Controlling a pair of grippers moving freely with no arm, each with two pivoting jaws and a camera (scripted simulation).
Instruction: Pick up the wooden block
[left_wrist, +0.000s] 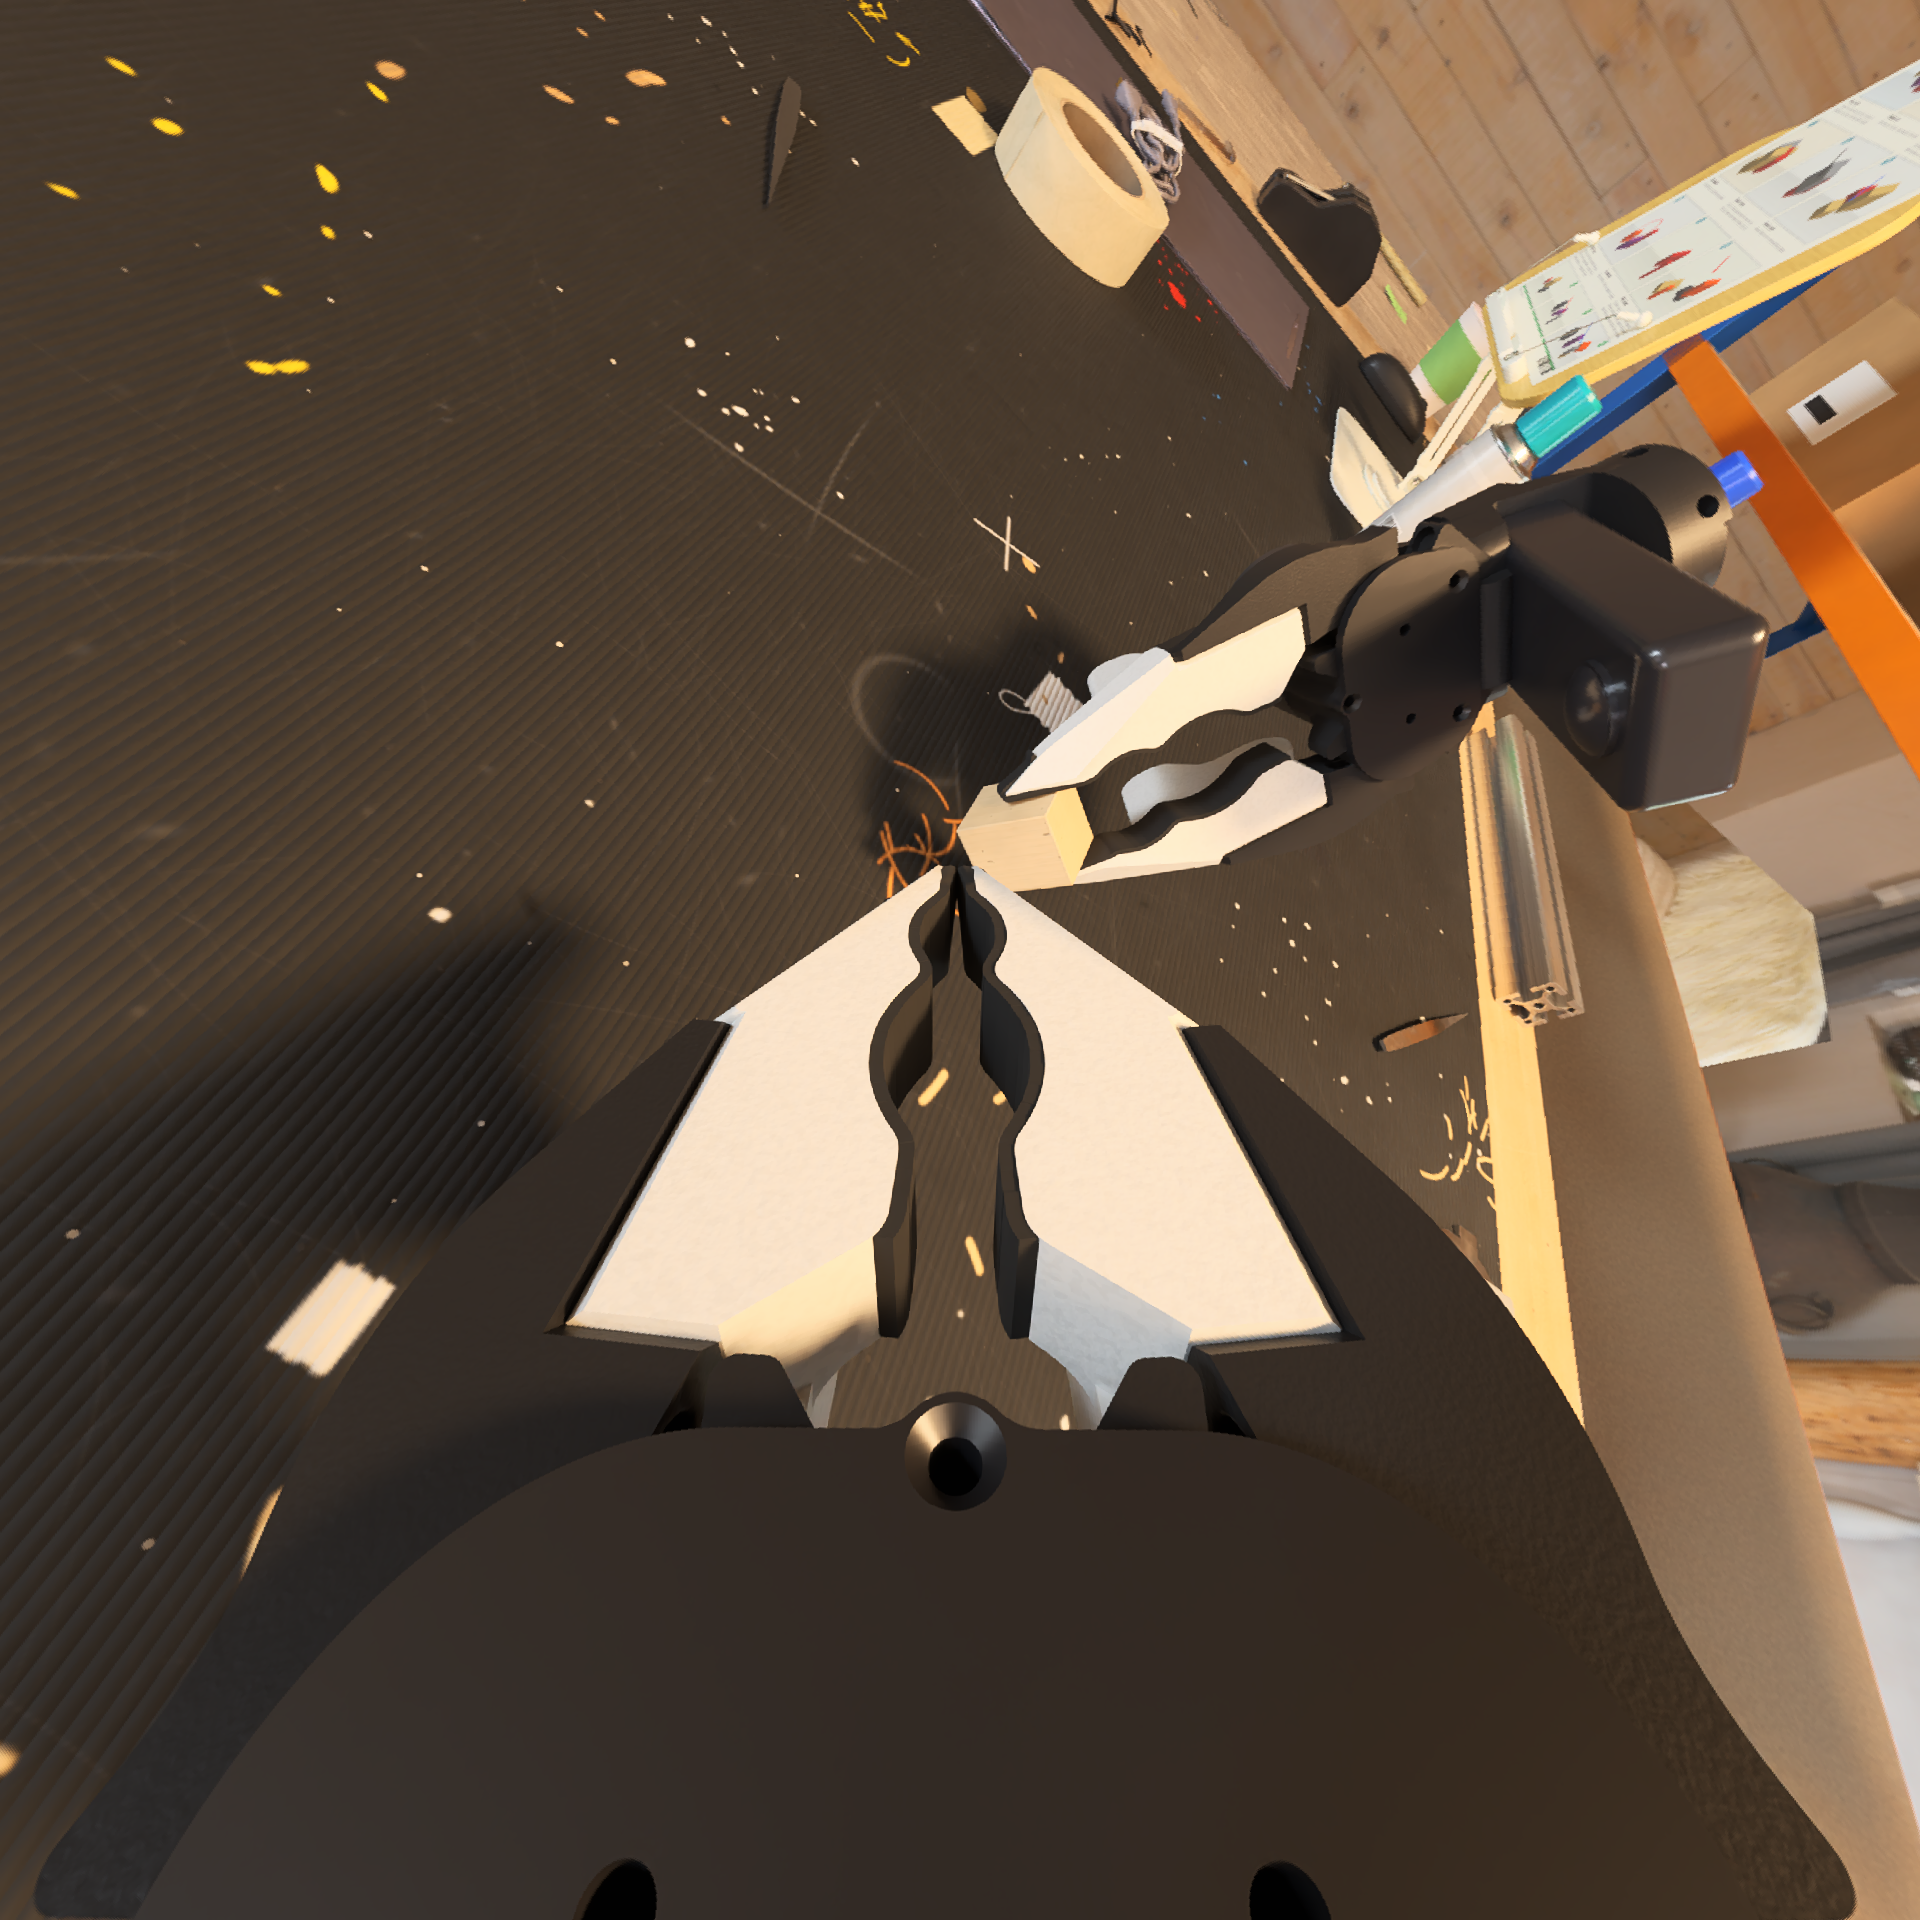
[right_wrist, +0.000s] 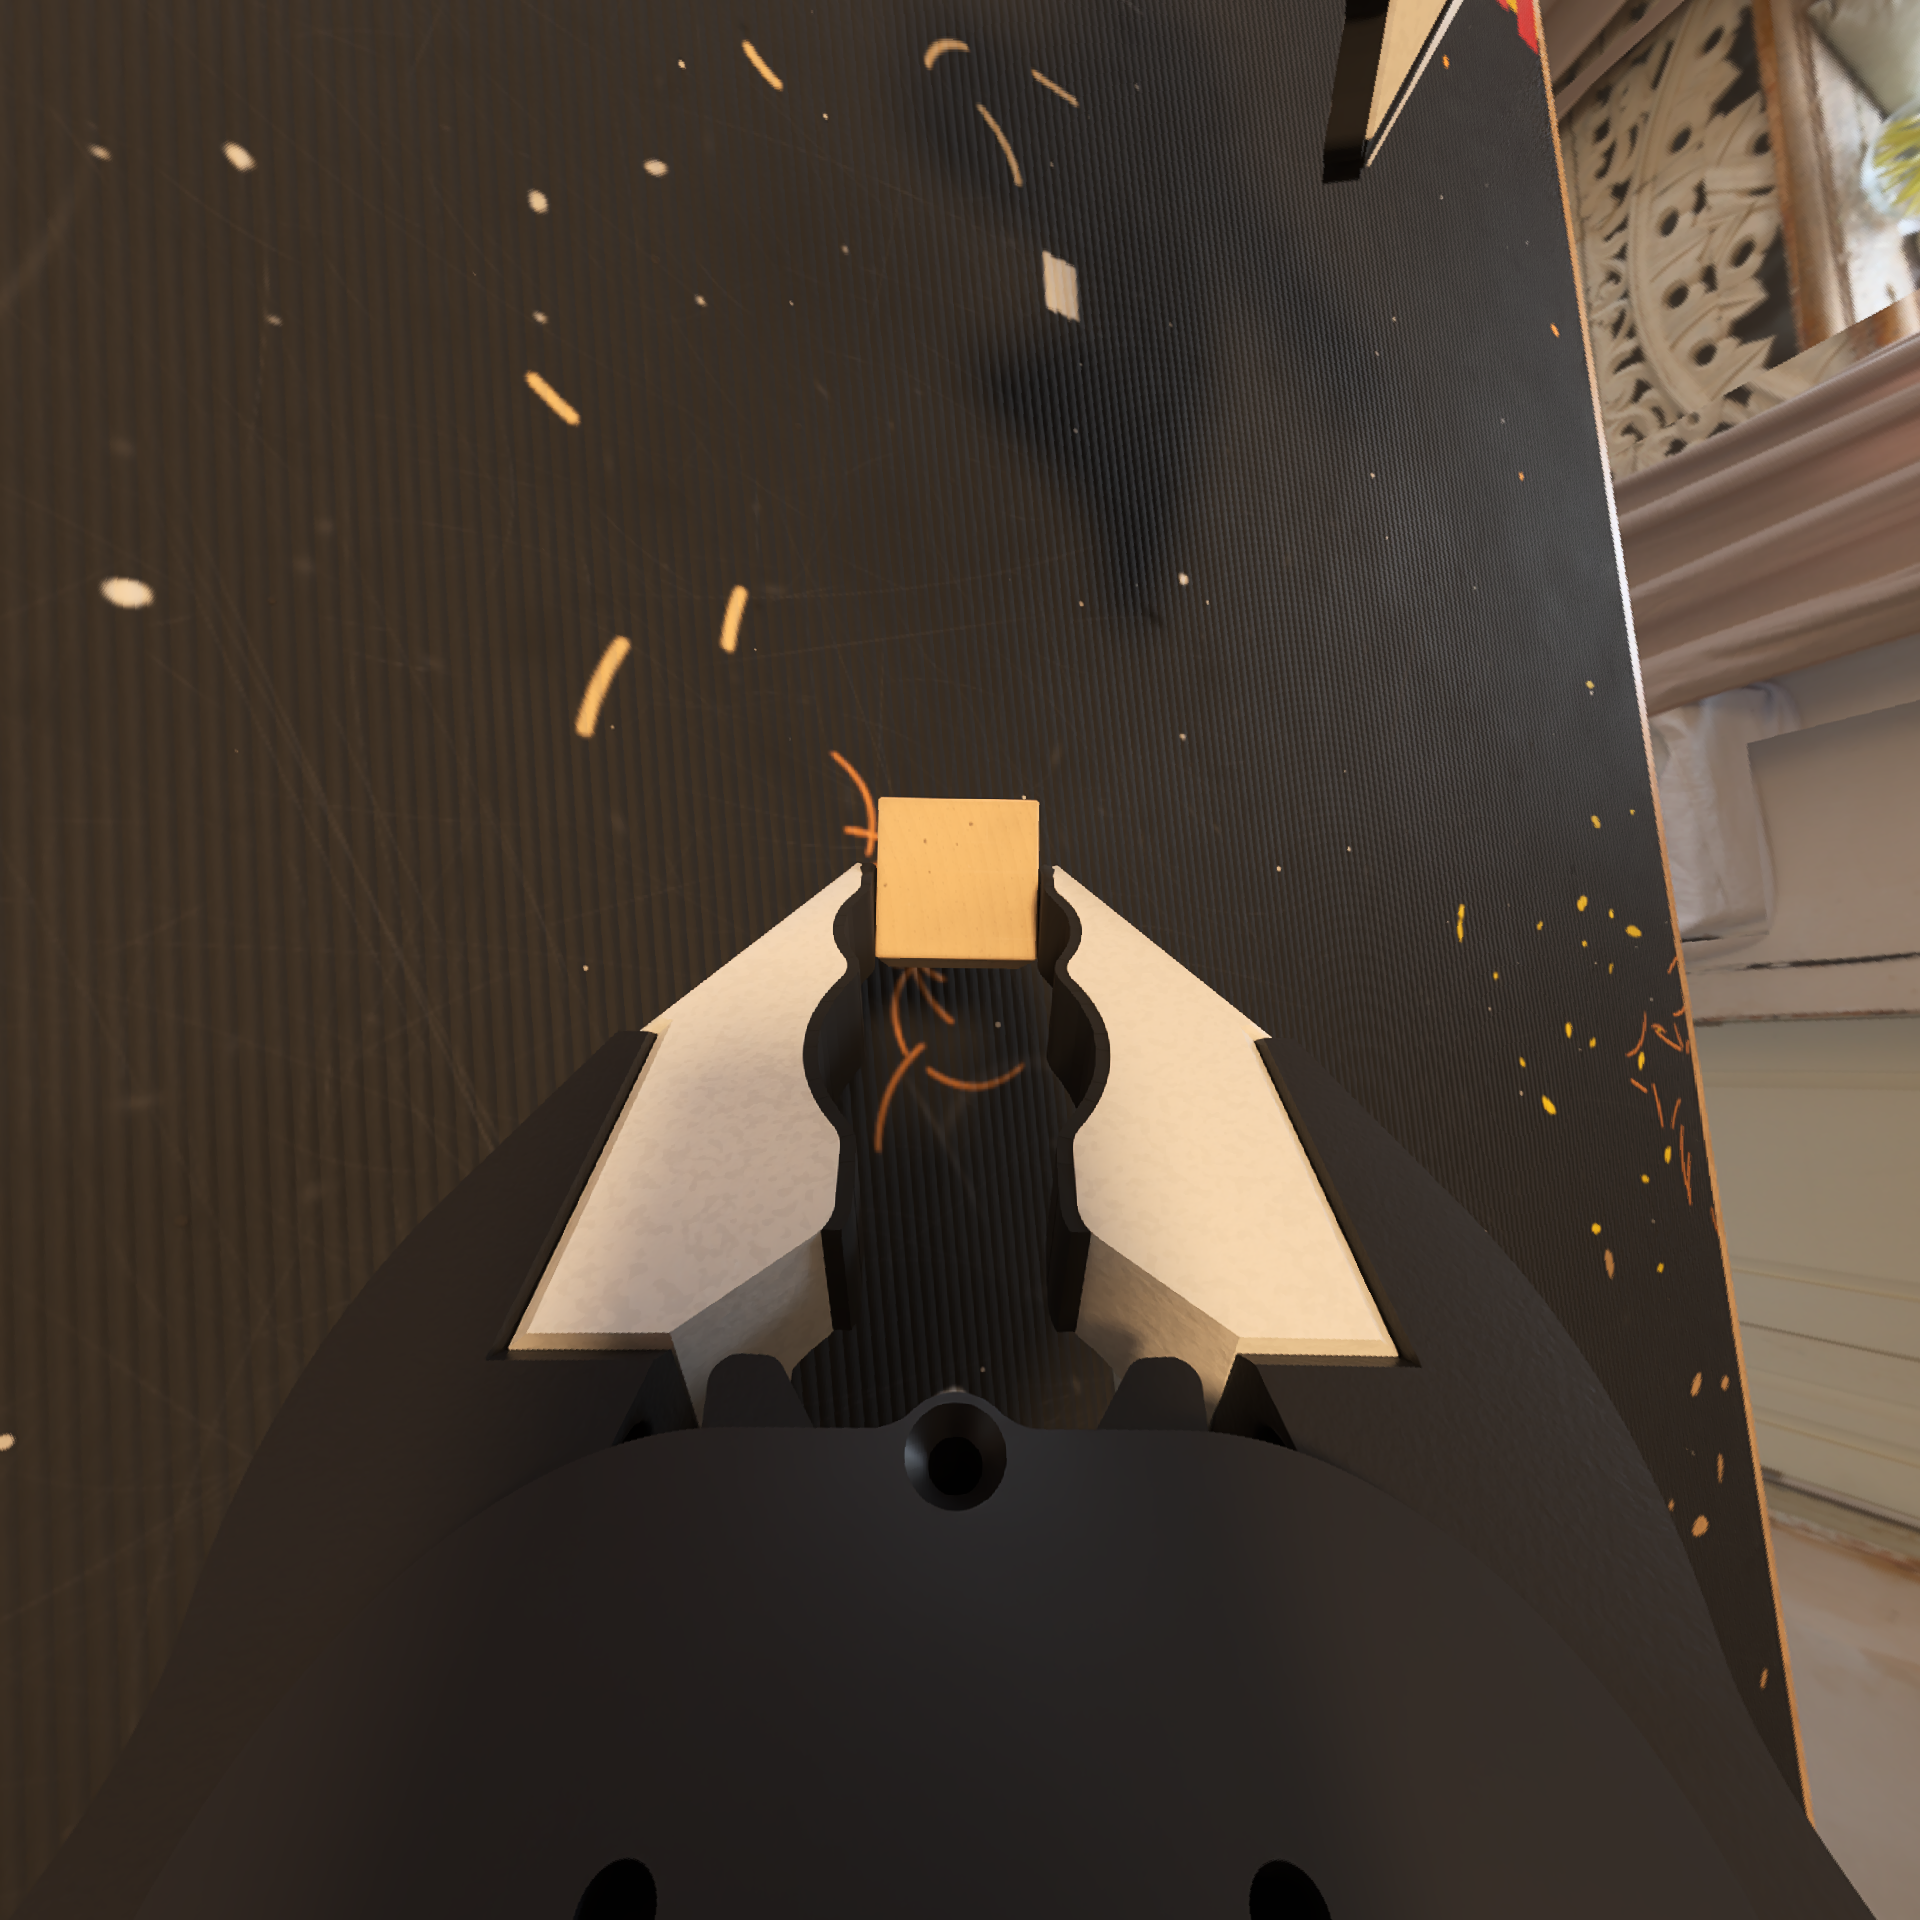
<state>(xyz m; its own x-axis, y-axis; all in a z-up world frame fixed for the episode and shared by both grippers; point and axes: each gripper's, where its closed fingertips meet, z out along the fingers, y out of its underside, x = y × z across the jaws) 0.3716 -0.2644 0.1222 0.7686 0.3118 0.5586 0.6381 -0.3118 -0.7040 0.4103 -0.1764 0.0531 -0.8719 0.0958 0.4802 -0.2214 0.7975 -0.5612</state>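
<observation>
Right tool (right_wrist: 957, 883) grips the wooden block (right_wrist: 957, 879) above the mat (right_wrist: 416, 831).

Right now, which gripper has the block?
The right gripper: its fingers are shut on the wooden block. The left gripper is shut on nothing, tips beside the block.

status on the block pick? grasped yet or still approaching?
Done: the right hand-held gripper has its fingertips closed on the wooden block, one on each side. In hand: the lift; from the left wrist view the block seems to sit just above the dark mat, though I cannot confirm clearance. Left: raising it clear. The left hand-held gripper is shut and empty.
</observation>
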